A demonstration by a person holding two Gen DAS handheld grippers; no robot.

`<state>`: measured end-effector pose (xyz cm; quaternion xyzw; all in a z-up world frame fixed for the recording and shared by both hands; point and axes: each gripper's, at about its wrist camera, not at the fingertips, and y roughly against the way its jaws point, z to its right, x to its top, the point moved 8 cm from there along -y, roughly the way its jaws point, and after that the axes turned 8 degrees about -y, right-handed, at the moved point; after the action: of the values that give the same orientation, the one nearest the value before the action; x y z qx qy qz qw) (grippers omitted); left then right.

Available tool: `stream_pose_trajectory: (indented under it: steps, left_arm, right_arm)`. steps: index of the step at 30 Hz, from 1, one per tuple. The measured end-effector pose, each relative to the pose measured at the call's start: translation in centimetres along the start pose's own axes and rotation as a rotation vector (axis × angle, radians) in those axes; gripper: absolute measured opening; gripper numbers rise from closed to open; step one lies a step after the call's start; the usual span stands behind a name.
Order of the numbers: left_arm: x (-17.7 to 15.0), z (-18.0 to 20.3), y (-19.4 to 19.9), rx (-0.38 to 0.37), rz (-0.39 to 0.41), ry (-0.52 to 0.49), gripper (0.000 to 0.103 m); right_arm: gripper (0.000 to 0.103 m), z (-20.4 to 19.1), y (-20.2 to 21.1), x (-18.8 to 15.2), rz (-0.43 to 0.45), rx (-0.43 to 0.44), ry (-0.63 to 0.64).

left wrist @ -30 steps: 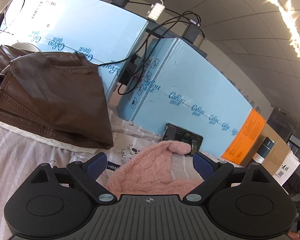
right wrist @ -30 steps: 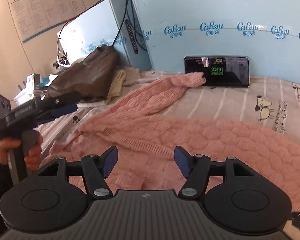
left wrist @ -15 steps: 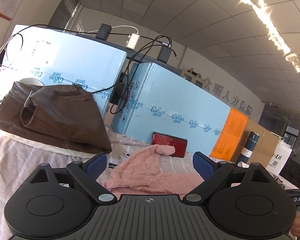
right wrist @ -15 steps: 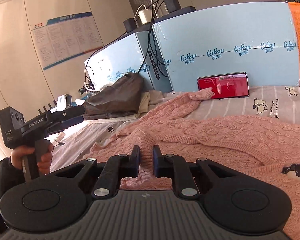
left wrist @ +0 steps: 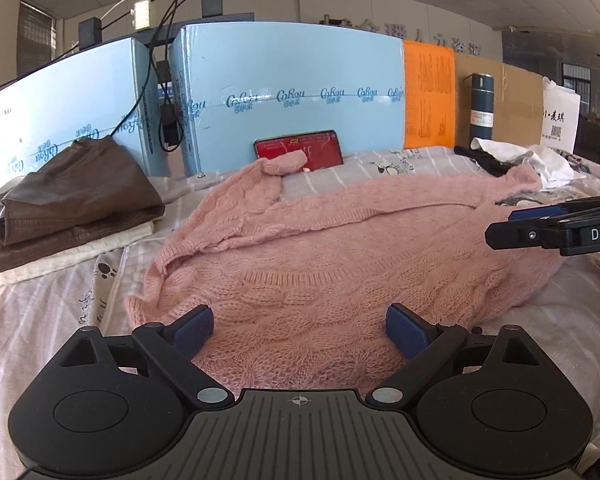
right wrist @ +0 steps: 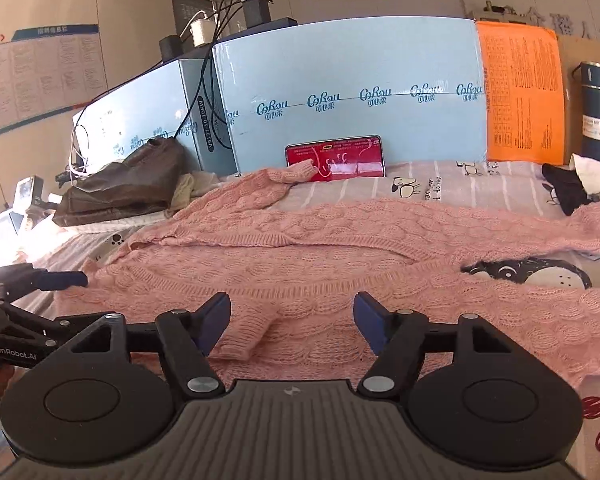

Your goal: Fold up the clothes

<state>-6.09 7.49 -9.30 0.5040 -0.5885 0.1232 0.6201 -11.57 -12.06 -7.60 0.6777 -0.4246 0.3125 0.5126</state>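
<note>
On the striped sheet (left wrist: 52,304), pink knit sweater (left wrist: 340,252) lies spread flat across the middle, one sleeve (right wrist: 236,196) running back-left with its cuff touching the red phone (right wrist: 340,158) propped on the blue boxes (left wrist: 292,92). Left gripper (left wrist: 298,330) spread wide, nothing between the jaws, hovering over the sweater's near-left edge. Right gripper (right wrist: 292,322) also spread, empty, over the near hem; a small folded-over flap of knit sits just by its left pad. Brown leather garment (left wrist: 68,196) stacked far left, apart from the sweater. Dark flask (right wrist: 594,112) and black-and-white clothes (left wrist: 512,160) far right.

Handling guess: chunky cable knit, soft, limp, fairly light, stretchy, grippy not slippery; will sag and drag on the sheet. Loose loops could snag on pads. Best holds look like the ribbed hem band or the shoulder and sleeve seams, pinching both layers at the edge, one gripper per corner.
</note>
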Motion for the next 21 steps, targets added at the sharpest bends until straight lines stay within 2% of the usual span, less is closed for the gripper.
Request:
stream_pose_trajectory:
  steps: [2, 7, 8, 10, 12, 13, 15, 19, 21]
  left_arm:
    - [0.0, 0.1, 0.0, 0.004, -0.005, -0.012, 0.095]
    - [0.4, 0.2, -0.3, -0.02, -0.004, -0.023, 0.095]
    - [0.3, 0.2, -0.5, -0.02, -0.009, -0.024, 0.095]
    - [0.3, 0.2, -0.7, -0.025, -0.013, -0.023, 0.095]
    - [0.3, 0.2, -0.9, -0.029, -0.013, -0.018, 0.095]
    - [0.4, 0.1, -0.9, -0.031, -0.01, -0.014, 0.095]
    - [0.7, -0.2, -0.8, -0.031, 0.004, -0.002, 0.095]
    - [1.1, -1.2, -0.5, -0.036, 0.04, 0.032, 0.095]
    - [1.0, -1.7, -0.6, -0.033, 0.035, 0.055, 0.095]
  right_arm:
    - [0.068, 0.0, -0.6, -0.3, -0.016, -0.018, 0.037]
    - [0.067, -0.3, -1.6, -0.6, -0.071, 0.063, 0.009]
    - [0.063, -0.6, -1.8, -0.6, -0.088, 0.085, 0.003]
    - [0.045, -1.3, -2.2, -0.8, -0.119, 0.126, 0.02]
    - [0.022, -2.2, -2.6, -1.1, -0.138, 0.15, 0.067]
    - [0.015, -2.6, -2.8, -1.2, -0.143, 0.157, 0.089]
    - [0.012, -2.8, -2.8, -0.8, -0.122, 0.165, 0.098]
    - [0.012, -2.5, -2.4, 1.8, -0.016, 0.146, 0.101]
    - [0.012, -2.3, -2.9, 2.4, -0.007, 0.129, 0.11]
